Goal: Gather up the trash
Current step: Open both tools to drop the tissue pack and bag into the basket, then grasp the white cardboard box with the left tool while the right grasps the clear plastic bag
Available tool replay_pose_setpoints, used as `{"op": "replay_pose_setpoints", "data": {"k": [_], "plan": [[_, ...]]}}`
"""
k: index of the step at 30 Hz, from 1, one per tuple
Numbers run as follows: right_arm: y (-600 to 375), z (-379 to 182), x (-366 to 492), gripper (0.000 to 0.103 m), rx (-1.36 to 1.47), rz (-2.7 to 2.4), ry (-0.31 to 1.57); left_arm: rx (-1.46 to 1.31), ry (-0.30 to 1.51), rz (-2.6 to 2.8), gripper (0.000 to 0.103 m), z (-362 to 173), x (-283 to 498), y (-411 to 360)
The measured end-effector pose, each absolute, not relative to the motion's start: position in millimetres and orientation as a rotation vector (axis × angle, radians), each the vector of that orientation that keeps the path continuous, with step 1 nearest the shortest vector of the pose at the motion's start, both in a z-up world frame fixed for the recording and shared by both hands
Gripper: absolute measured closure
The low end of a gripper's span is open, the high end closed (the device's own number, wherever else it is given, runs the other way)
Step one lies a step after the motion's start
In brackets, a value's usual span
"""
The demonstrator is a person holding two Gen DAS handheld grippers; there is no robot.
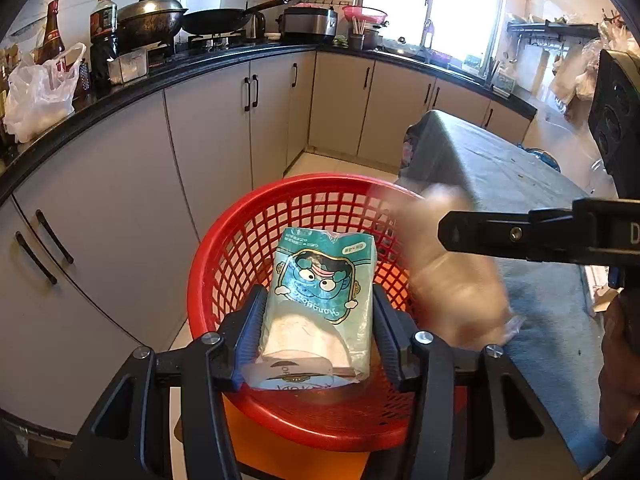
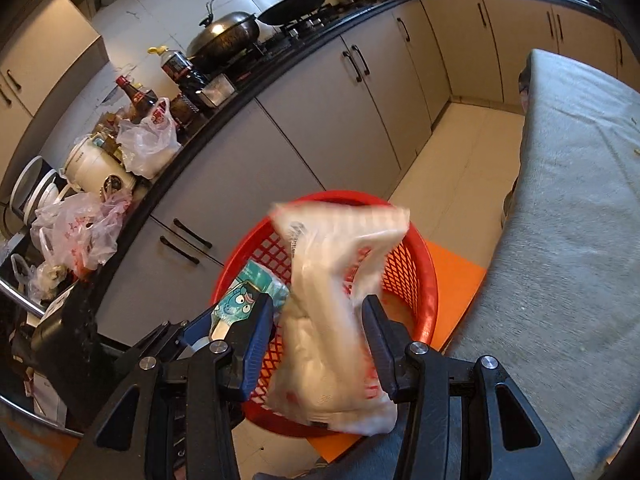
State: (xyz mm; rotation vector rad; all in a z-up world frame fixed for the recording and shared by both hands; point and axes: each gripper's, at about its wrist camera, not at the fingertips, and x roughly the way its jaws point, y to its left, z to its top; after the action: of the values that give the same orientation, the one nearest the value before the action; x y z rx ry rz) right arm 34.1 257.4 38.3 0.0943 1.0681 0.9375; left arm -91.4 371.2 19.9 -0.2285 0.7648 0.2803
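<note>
A red plastic basket (image 1: 240, 248) stands on an orange mat on the floor; it also shows in the right wrist view (image 2: 424, 280). My left gripper (image 1: 318, 300) is shut on a teal tissue pack (image 1: 324, 284) with a cartoon face, held over the basket. The pack also shows in the right wrist view (image 2: 240, 300). My right gripper (image 2: 318, 312) has its jaws wide, with a blurred white plastic package (image 2: 332, 320) between them above the basket; I cannot tell whether they still grip it. In the left wrist view the package (image 1: 452, 280) is a blur under the right gripper's finger (image 1: 500, 236).
A table under a grey cloth (image 1: 520, 184) stands right beside the basket; it also shows in the right wrist view (image 2: 572, 208). Grey cabinets (image 1: 120, 200) under a black counter run along the left, with bottles, woks and plastic bags on top.
</note>
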Motion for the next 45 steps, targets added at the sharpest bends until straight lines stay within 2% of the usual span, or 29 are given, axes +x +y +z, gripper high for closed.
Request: {"op": "replay_pose_setpoints", "data": {"k": [10,21,33,36,45], "plan": [[243,44,32,0.052,0.122,0.941,1.053,-0.263,0.751,0.287,0.043,21,-94,376],[178,64,3,0.051,0.172,0.918,0.984,-0.260,0.696,0.263,0.041,47,-107,348],[33,79,-20,0.050,0.306,0.821,0.884,-0.157,0.672,0.077,0.033,67,-100,241],[-13,81,-25,0.047,0.347,0.763,0.848,-0.113,0.674,0.002,0.031,67,-93,204],[-122,67,-43,0.043,0.450,0.606,0.810,0.106,0.666,-0.135,0.031,58,-61,125]]}}
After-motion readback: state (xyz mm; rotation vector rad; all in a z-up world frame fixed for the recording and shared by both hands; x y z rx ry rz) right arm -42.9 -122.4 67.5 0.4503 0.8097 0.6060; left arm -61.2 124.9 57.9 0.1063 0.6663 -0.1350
